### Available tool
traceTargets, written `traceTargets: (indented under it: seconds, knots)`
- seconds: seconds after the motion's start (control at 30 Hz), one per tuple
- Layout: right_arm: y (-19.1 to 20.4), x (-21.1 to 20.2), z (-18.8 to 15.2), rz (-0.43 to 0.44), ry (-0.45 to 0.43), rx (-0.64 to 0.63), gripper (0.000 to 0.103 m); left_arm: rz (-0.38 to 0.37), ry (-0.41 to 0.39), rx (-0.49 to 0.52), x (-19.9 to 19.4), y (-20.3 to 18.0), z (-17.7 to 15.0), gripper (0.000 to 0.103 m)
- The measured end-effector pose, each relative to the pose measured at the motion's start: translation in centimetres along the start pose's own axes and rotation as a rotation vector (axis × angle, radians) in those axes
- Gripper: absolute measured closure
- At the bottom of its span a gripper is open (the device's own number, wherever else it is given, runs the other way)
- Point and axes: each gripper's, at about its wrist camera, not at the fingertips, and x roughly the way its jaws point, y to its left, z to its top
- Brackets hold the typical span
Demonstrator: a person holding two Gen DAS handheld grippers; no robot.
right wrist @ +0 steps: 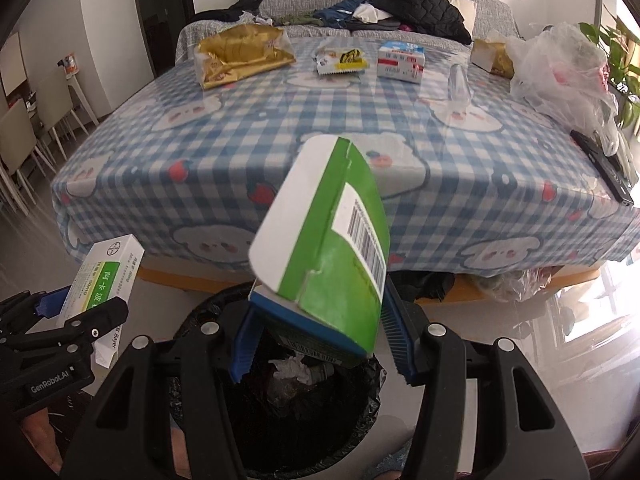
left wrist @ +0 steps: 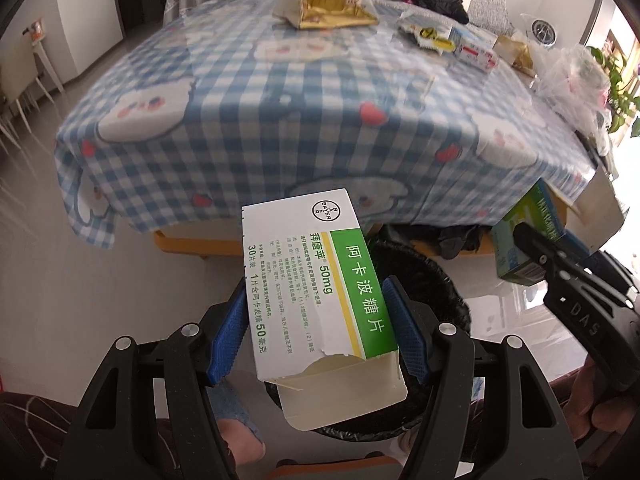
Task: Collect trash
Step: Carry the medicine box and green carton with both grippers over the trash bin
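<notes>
Where left shows text, right shows barcode (right wrist: 366, 236).

A lived-in home: a checked tablecloth (right wrist: 320, 152), clothes heaped on a grey sofa (right wrist: 492, 12), dining chairs (right wrist: 24, 132).

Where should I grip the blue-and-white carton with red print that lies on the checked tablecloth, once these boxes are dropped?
Probably across the blue-and-white carton's two short ends, coming down from above: it lies flat on the checked tablecloth, broad face up. The yellow snack wrapper beside it lies apart, leaving room for a finger.
</notes>
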Motion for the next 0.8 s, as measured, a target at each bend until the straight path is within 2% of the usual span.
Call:
traceTargets:
  seconds: [0.37, 0.8]
  knots:
    - [-0.4, 3.0, -2.4, -0.024, 0.06, 0.007, 0.051, -0.023, 0.034, -0.019, 3.9, 0.5, -1.7, 0.039]
    - [-2.4, 5.2, -4.3, -0.065, 0.101, 0.039, 0.051, -0.014, 0.088, 0.029, 7.7, -2.1, -4.2, 0.039]
